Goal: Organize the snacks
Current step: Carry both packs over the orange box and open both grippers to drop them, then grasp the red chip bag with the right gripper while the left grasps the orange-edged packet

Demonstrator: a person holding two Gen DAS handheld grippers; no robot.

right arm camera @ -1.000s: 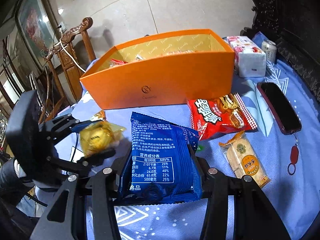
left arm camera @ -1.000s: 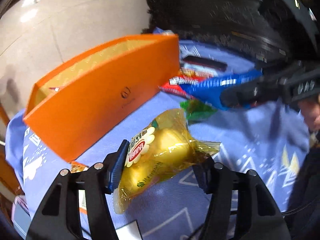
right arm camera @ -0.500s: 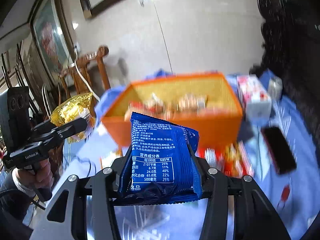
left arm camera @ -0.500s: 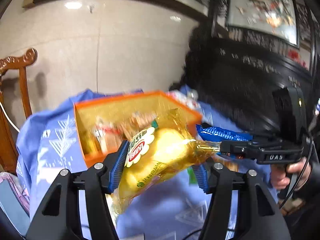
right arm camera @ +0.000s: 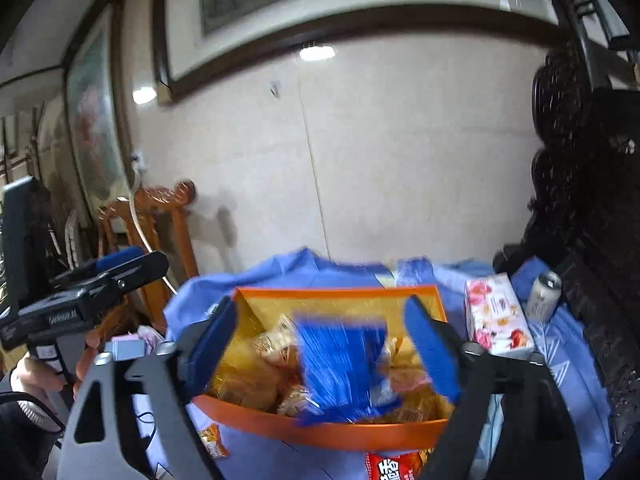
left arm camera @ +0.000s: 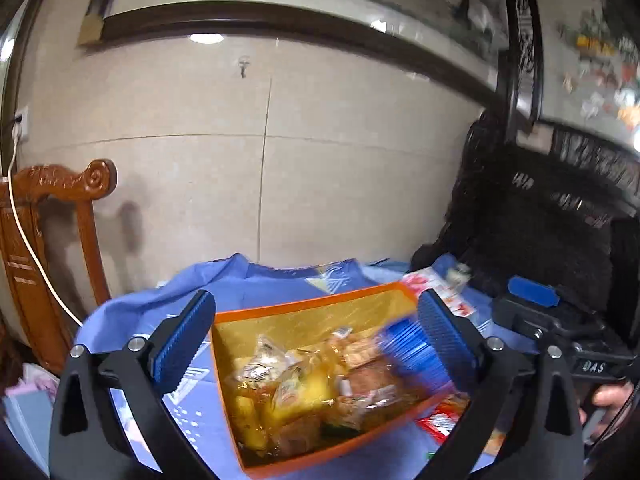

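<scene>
Both grippers [left arm camera: 316, 340] [right arm camera: 326, 348] just opened wide; blue packet [right arm camera: 340, 372] apparently falling free.

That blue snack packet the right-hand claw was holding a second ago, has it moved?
Yes. The right gripper has just been opening, and the blue packet, blurred, is now out of its pads and down over the orange box.

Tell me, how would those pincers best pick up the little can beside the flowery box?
Probably grip the can across its round body, about mid-height, coming in level from the near side. It stands upright, so its curved wall offers two opposite faces to pinch. The flowered box stands close on its left, so that side is tight.
</scene>
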